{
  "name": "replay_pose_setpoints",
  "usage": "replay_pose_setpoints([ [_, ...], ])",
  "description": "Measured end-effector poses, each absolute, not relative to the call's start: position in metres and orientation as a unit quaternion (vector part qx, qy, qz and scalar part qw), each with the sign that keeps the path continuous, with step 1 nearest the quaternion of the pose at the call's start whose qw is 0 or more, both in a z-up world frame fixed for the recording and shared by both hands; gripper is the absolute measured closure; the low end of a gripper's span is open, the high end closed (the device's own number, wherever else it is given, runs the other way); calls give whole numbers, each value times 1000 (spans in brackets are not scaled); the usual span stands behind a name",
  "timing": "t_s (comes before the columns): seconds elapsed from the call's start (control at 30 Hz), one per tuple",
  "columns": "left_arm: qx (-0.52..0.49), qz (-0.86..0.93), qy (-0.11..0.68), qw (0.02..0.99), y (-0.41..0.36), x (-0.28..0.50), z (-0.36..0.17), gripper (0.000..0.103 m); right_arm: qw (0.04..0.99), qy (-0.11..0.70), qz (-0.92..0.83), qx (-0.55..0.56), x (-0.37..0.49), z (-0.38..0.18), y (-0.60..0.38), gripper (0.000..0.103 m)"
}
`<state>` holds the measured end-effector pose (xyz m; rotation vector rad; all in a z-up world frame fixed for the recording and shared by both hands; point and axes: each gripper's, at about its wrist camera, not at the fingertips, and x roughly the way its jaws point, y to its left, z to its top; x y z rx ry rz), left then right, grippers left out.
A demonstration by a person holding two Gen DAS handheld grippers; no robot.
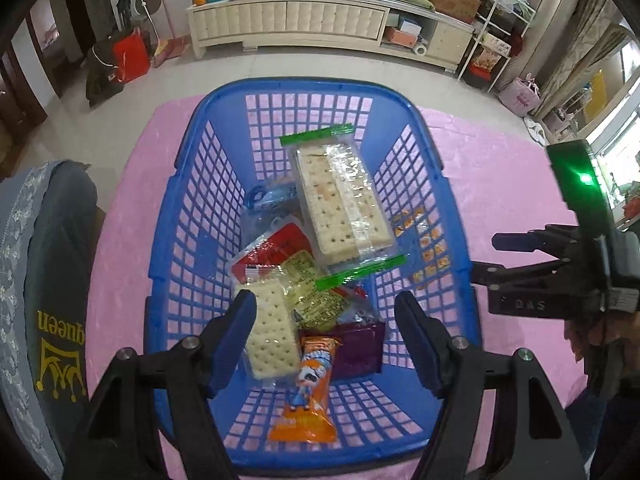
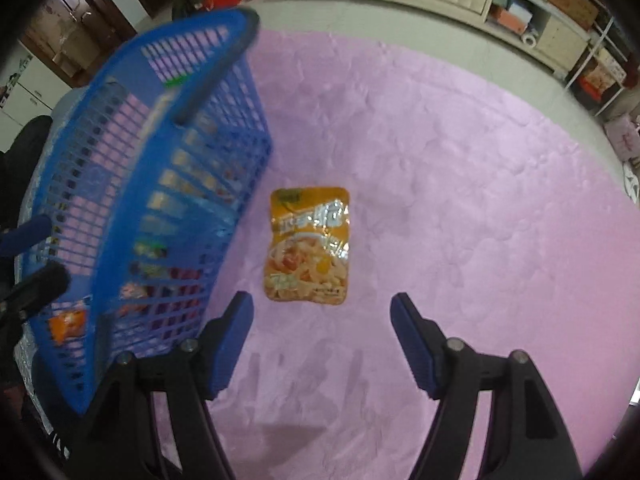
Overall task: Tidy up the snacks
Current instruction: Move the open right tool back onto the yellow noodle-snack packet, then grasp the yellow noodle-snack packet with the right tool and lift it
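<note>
On the left, the left claw (image 1: 326, 338) hangs with its jaws spread and nothing between them over the blue basket (image 1: 192, 216), where cracker packs (image 1: 342, 200) and other wrapped snacks already lie piled. Just beside the basket's wall, the orange snack pouch (image 2: 308, 245) lies flat and alone on the pink surface (image 2: 460, 208). Farthest right, the right claw (image 2: 322, 340) points down near the pouch with jaws wide and empty; to do this well, I would centre the pads over the pouch's short sides, pinch gently, then lift clear of the rim.
</note>
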<state>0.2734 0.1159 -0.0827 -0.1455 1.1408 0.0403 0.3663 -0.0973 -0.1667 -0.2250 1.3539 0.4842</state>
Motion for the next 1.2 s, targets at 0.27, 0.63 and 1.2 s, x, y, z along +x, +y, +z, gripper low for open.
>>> replay_pose_setpoints([
  [0.27, -46, 22, 532, 845, 113, 274, -87, 33, 732, 624, 248, -117, 375, -200, -76, 28],
  [0.63, -45, 16, 529, 847, 115, 273, -96, 33, 745, 592, 241, -192, 358, -214, -59, 52],
  [1.2, -52, 7, 500, 865, 112, 248, -70, 33, 775, 554, 263, -148, 335, -135, -99, 89],
])
